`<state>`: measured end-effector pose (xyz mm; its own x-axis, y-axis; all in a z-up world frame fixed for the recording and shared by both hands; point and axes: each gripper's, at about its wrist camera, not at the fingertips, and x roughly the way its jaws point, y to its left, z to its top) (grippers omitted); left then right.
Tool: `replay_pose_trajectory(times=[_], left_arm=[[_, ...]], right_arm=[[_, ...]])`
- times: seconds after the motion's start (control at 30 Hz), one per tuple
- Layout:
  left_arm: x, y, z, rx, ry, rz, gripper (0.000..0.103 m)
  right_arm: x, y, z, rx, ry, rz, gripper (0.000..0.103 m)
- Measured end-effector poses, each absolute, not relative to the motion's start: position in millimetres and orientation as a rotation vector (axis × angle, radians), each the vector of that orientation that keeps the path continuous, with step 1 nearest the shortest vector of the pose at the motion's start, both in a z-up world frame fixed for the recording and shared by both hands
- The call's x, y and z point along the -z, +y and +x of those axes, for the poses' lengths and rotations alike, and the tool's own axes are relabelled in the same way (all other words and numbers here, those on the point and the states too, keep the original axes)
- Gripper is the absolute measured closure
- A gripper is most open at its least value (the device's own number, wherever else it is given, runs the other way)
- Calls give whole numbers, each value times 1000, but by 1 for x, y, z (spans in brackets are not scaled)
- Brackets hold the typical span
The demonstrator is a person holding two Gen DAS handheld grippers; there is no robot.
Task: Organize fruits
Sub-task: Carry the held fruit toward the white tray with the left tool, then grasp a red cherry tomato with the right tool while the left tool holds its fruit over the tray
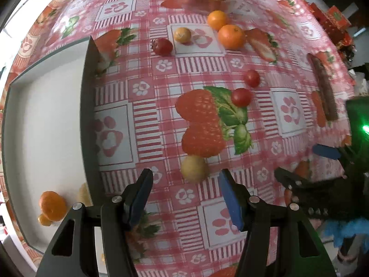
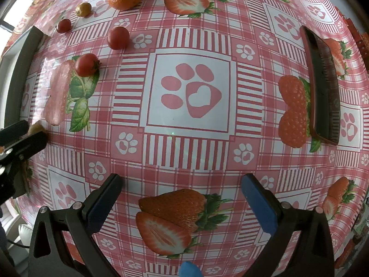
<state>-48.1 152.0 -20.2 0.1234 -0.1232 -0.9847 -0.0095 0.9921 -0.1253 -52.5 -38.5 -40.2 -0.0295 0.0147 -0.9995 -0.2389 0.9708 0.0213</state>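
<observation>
- My left claw (image 1: 185, 185) points down at the table with its jaws partly apart and nothing clamped; a small yellowish fruit (image 1: 193, 168) lies on the cloth just ahead of the gap, touching neither pad as far as I can tell.
- My right claw (image 2: 182, 194) hangs over a bare stretch of the tablecloth (image 2: 191, 87), jaws spread wide and empty, above a printed paw square.
- From the left wrist, my right claw shows at the right edge, with one blue pad (image 1: 326, 152) sticking out.
- To the left of my left claw sits a white tray (image 1: 43, 124) with a dark rim; inside, near its lower corner, lie a mandarin (image 1: 52, 205), a tiny orange fruit (image 1: 44, 220) touching it, and a pale fruit against the rim, mostly hidden.
- Farther out on the cloth are two cherry tomatoes (image 1: 241, 97) near each other beside a printed strawberry, and a third tomato (image 1: 162, 46) well beyond.
- Past those lie a small yellow-orange fruit (image 1: 182, 34) and two mandarins (image 1: 231, 36) side by side.
- At the far edge stands a clear container (image 1: 198, 4) holding mandarins and pale fruits.
- A dark oblong tray with a reddish rim (image 2: 322, 85) lies off to the right, seen edge-on.
</observation>
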Motion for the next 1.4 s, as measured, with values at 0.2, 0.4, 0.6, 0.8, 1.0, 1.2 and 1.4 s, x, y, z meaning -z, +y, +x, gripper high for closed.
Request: replay_pose_trajectory(times=[0.2, 0.4, 0.6, 0.8, 1.0, 1.2, 1.4], left_arm=[[37, 143, -41, 36, 1476, -125, 50], [38, 143, -50, 10, 1499, -106, 60], [40, 140, -63, 14, 1514, -72, 60], [34, 147, -90, 20, 1525, -79, 74], [26, 161, -99, 27, 1517, -131, 74], [3, 181, -96, 40, 1492, -153, 74], [-20, 211, -103, 21, 1468, -190, 74]], right_arm=[[40, -39, -53, -205, 1584, -177, 0], [39, -38, -54, -203, 1580, -178, 0], [39, -39, -53, -201, 1581, -179, 0], [42, -35, -44, -192, 1654, -184, 0], [28, -21, -26, -253, 1620, -77, 1], [18, 17, 0, -319, 1570, -53, 11], [15, 55, 20, -333, 1548, -73, 35]])
